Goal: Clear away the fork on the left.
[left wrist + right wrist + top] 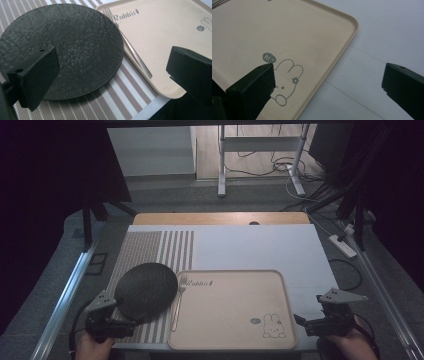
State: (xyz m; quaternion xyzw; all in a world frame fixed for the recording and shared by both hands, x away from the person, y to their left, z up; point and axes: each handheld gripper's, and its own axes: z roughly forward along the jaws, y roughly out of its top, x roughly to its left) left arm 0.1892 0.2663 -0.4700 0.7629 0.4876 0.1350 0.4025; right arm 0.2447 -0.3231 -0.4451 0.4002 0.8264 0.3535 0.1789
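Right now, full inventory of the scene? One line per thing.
plate: 1, black, round, on the striped mat, left of the tray
fork: 1, silver, along the tray's left edge
tray: 1, beige, rabbit print, centre front
striped mat: 1, beige and white, left side
white sheet: 1, over the tabletop
power strip: 1, white, floor at right
left gripper: 1, black, jaws open over the plate's edge
right gripper: 1, black, jaws open at the tray's corner
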